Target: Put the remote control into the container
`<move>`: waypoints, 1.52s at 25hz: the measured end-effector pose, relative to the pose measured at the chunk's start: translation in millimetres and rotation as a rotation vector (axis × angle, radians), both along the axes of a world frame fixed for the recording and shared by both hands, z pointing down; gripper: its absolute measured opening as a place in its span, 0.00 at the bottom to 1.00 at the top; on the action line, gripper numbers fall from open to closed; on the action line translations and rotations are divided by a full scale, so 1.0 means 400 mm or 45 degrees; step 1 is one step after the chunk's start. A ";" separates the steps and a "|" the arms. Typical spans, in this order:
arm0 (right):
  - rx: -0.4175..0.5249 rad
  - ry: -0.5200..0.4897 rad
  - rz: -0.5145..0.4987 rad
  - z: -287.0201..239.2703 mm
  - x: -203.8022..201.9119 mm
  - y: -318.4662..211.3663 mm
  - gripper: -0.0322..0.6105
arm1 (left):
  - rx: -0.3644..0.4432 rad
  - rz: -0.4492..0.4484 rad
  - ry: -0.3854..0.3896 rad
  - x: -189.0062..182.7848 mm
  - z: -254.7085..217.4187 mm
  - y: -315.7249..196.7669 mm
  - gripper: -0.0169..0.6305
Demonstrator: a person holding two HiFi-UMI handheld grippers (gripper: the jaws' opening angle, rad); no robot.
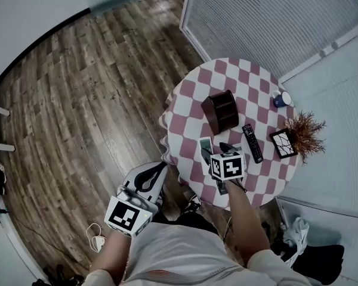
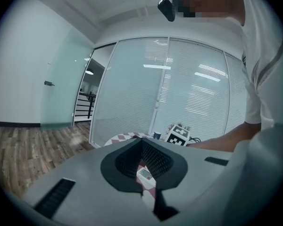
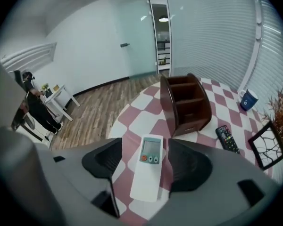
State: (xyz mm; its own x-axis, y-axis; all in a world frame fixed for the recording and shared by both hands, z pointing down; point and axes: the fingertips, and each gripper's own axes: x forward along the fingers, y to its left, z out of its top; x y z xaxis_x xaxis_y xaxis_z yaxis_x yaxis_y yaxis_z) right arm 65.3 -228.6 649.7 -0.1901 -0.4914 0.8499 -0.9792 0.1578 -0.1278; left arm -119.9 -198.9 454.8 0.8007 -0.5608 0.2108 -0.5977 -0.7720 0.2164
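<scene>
A white remote control with a small screen lies flat on the checked round table. My right gripper stands open around it, one jaw on each side, with neither pad pressing on it. In the head view the right gripper hides most of this remote. The brown wooden container with open compartments stands just beyond it, also in the head view. A black remote lies to the container's right. My left gripper is shut and empty, off the table's near left edge.
A blue cup, a dried plant and a small black picture frame sit along the table's right side. Glass partition walls stand behind the table. Wooden floor lies to the left. A person stands far off by a white side table.
</scene>
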 end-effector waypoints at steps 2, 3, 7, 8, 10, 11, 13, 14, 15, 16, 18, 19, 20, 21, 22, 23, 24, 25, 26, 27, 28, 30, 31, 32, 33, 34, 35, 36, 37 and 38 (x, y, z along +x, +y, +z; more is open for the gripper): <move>-0.048 0.010 0.030 0.058 -0.001 -0.019 0.51 | -0.010 0.008 0.004 -0.007 0.007 -0.009 0.04; -0.060 0.014 0.042 0.077 -0.001 -0.027 0.51 | -0.013 0.011 0.005 -0.011 0.009 -0.013 0.04; -0.048 0.012 0.106 0.081 0.033 -0.047 0.51 | -0.029 0.004 0.007 -0.033 0.018 -0.021 0.04; -0.053 0.010 0.108 0.080 0.041 -0.047 0.51 | -0.038 0.001 0.007 -0.037 0.023 -0.022 0.04; -0.090 0.038 0.067 0.094 0.043 -0.048 0.51 | -0.060 -0.005 0.002 -0.040 0.041 -0.025 0.04; -0.116 0.053 0.041 0.111 0.036 -0.049 0.51 | -0.074 -0.006 0.004 -0.039 0.050 -0.026 0.04; -0.160 0.066 0.025 0.151 0.021 -0.052 0.51 | -0.100 -0.007 0.016 -0.034 0.061 -0.026 0.04; -0.177 0.071 0.031 0.168 0.016 -0.055 0.51 | -0.109 -0.006 0.022 -0.030 0.064 -0.025 0.04; -0.192 0.077 0.038 0.183 0.012 -0.059 0.51 | -0.114 -0.004 0.025 -0.028 0.066 -0.024 0.04; -0.205 0.088 0.043 0.195 0.009 -0.064 0.51 | -0.115 -0.002 0.025 -0.026 0.068 -0.024 0.04; -0.218 0.129 0.042 0.209 0.008 -0.076 0.51 | -0.117 -0.008 0.024 -0.028 0.072 -0.026 0.04; -0.218 0.147 0.040 0.213 0.010 -0.081 0.51 | -0.119 -0.014 0.025 -0.031 0.073 -0.027 0.04; -0.214 0.153 0.040 0.215 0.011 -0.085 0.51 | -0.123 -0.020 0.026 -0.034 0.075 -0.027 0.04; -0.213 0.150 0.043 0.217 0.011 -0.088 0.51 | -0.127 -0.025 0.027 -0.037 0.076 -0.028 0.04; -0.216 0.144 0.047 0.219 0.010 -0.088 0.51 | -0.129 -0.028 0.027 -0.039 0.077 -0.028 0.04; -0.221 0.138 0.049 0.220 0.009 -0.088 0.51 | -0.131 -0.029 0.027 -0.041 0.077 -0.029 0.04; -0.227 0.135 0.050 0.220 0.008 -0.088 0.51 | -0.131 -0.029 0.028 -0.042 0.077 -0.031 0.04; -0.233 0.133 0.049 0.220 0.007 -0.088 0.51 | -0.132 -0.028 0.030 -0.042 0.076 -0.033 0.04; -0.235 0.132 0.046 0.220 0.007 -0.090 0.51 | -0.132 -0.028 0.031 -0.042 0.075 -0.034 0.04; -0.234 0.131 0.042 0.219 0.007 -0.091 0.51 | -0.132 -0.027 0.034 -0.041 0.074 -0.034 0.04; -0.228 0.129 0.039 0.217 0.008 -0.092 0.50 | -0.133 -0.025 0.036 -0.038 0.074 -0.033 0.04; -0.192 0.111 0.037 0.198 0.008 -0.090 0.50 | -0.131 -0.014 0.036 -0.031 0.072 -0.031 0.04; -0.158 0.096 0.037 0.178 0.008 -0.089 0.49 | -0.130 -0.009 0.036 -0.028 0.070 -0.031 0.04; -0.118 0.077 0.038 0.153 0.007 -0.088 0.49 | -0.128 -0.004 0.036 -0.025 0.069 -0.032 0.04; -0.077 0.050 0.040 0.127 0.007 -0.086 0.49 | -0.128 -0.001 0.036 -0.022 0.067 -0.033 0.04; -0.036 0.016 0.045 0.101 0.008 -0.081 0.49 | -0.129 0.003 0.035 -0.017 0.067 -0.032 0.04; 0.003 -0.022 0.053 0.075 0.011 -0.074 0.49 | -0.131 0.009 0.034 -0.012 0.067 -0.030 0.04; 0.044 -0.060 0.066 0.050 0.017 -0.067 0.49 | -0.133 0.016 0.032 -0.006 0.067 -0.027 0.04; 0.083 -0.093 0.080 0.027 0.025 -0.060 0.48 | -0.136 0.022 0.032 0.001 0.068 -0.024 0.04; 0.120 -0.117 0.094 0.009 0.033 -0.054 0.48 | -0.139 0.028 0.032 0.007 0.069 -0.022 0.04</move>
State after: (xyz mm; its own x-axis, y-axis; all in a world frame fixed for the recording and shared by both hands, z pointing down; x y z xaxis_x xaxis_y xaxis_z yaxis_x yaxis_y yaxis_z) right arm 78.5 -250.3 653.3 -0.2255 -0.5834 0.7802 -0.9734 0.1014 -0.2056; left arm -117.2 -207.7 482.4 0.8185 -0.5178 0.2489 -0.5740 -0.7561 0.3146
